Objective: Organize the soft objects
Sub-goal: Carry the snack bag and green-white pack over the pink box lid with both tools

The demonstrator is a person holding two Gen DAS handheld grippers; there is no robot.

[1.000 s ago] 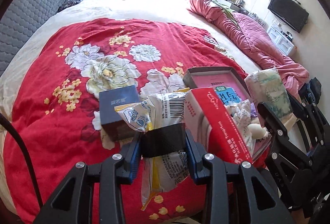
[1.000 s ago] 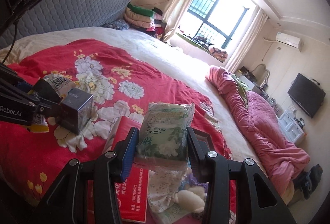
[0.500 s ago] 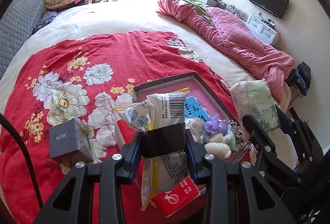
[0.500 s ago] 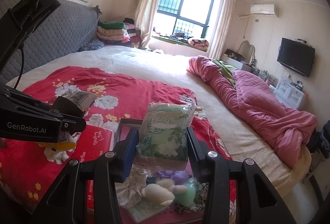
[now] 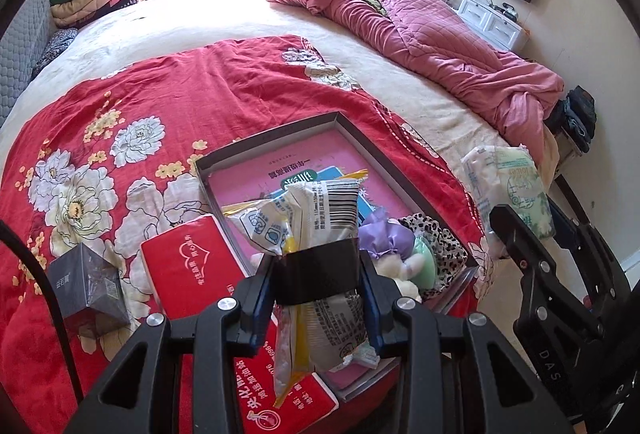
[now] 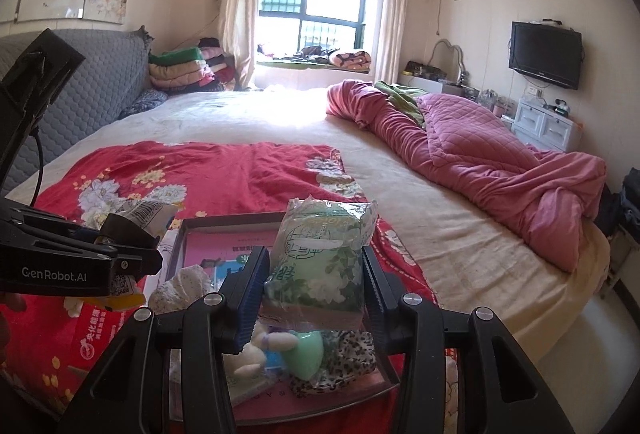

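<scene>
While both packs hang over the bed: everything below is judged from how they sit now.
Setting: a round bed under a red floral blanket point(image 5: 192, 94); on it lies a shallow grey-rimmed cardboard tray with a pink floor point(image 5: 280, 138), beside a red rectangular tissue pack point(image 5: 192, 266) and a dark grey cube-shaped box point(image 5: 90, 286).
Tray contents: a purple, white and green plush toy point(image 5: 396, 254) and a leopard-print cloth point(image 5: 440, 246) crowd its near end; the far end is bare.
Right gripper point(image 6: 312, 274): its blue-padded fingers pinch a green-and-white floral plastic pack of soft tissues point(image 6: 324, 254) by its lower half, over the tray's near part.
Right pack axis: long axis upright, top edge toward the ceiling, tilted slightly away from the camera.
Left gripper point(image 5: 318, 274): its fingers press on a black band around a white crinkly plastic pouch with a barcode and yellow seam point(image 5: 316, 218), above the tray's near left wall and the red pack.
Left pouch axis: long axis roughly upright, barcoded end up and leaning toward the tray, sealed tail hanging below the jaws.
Risk, largest: released where it hangs, the pouch could land on the tray wall or the red pack, not inside.
Risk, next: the upright green pack could topple onto the plush and roll out.
Risk, smallest: the slick film may slide through the pads, as each grip is narrow.
</scene>
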